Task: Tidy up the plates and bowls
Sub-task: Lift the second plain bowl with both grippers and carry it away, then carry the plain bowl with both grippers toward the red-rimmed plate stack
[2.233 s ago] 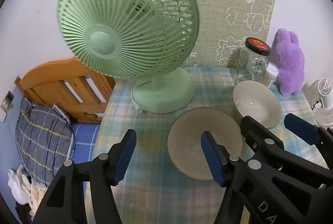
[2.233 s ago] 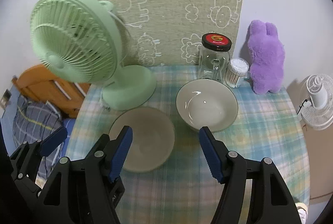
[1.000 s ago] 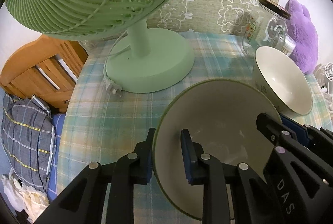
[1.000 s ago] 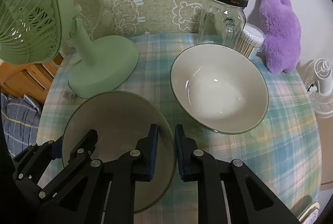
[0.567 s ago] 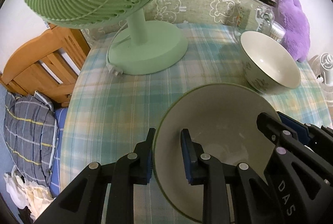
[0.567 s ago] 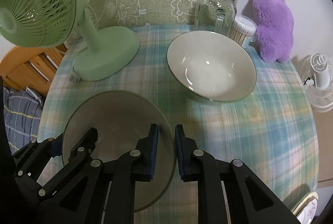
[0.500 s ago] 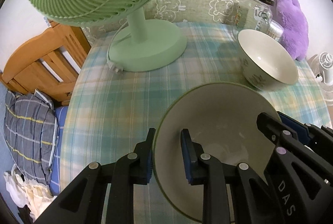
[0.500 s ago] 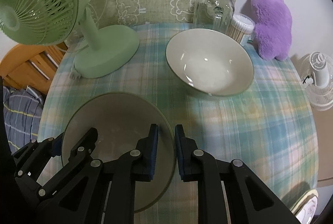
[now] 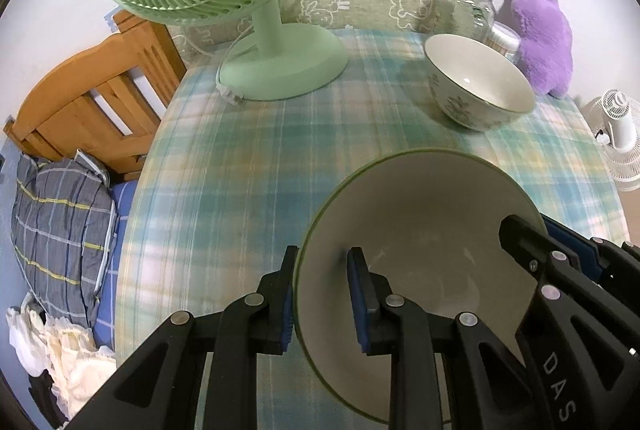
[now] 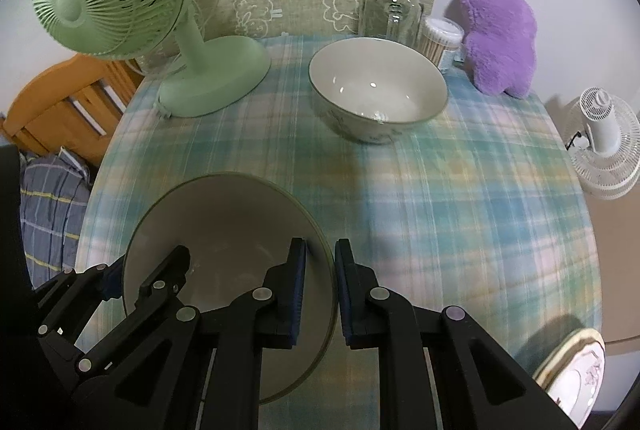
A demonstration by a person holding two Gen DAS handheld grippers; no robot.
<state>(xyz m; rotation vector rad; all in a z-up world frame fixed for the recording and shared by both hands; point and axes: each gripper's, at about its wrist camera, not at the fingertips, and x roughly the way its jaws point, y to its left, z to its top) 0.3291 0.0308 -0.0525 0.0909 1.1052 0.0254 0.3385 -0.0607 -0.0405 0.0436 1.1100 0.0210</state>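
Plaid-clothed bench (image 10: pixel 460 214); wooden bed (image 9: pixel 92 90) at left; left gripper (image 9: pixel 322 294) and right gripper (image 10: pixel 320 290) fingers pinch bowl (image 10: pixel 224 226) rim.

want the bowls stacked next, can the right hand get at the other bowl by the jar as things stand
Probably not yet: the right tongs are shut on the held bowl's rim. The way to the other bowl looks free.

The left gripper (image 9: pixel 322 300) pinched the near bowl (image 9: pixel 424 226) at its left rim, one pad inside, one outside, above the plaid tablecloth (image 9: pixel 248 166). The right gripper (image 9: pixel 560 254) clamped the opposite rim. A second bowl (image 9: pixel 478 80) sat beyond, near the green fan (image 9: pixel 280 66).
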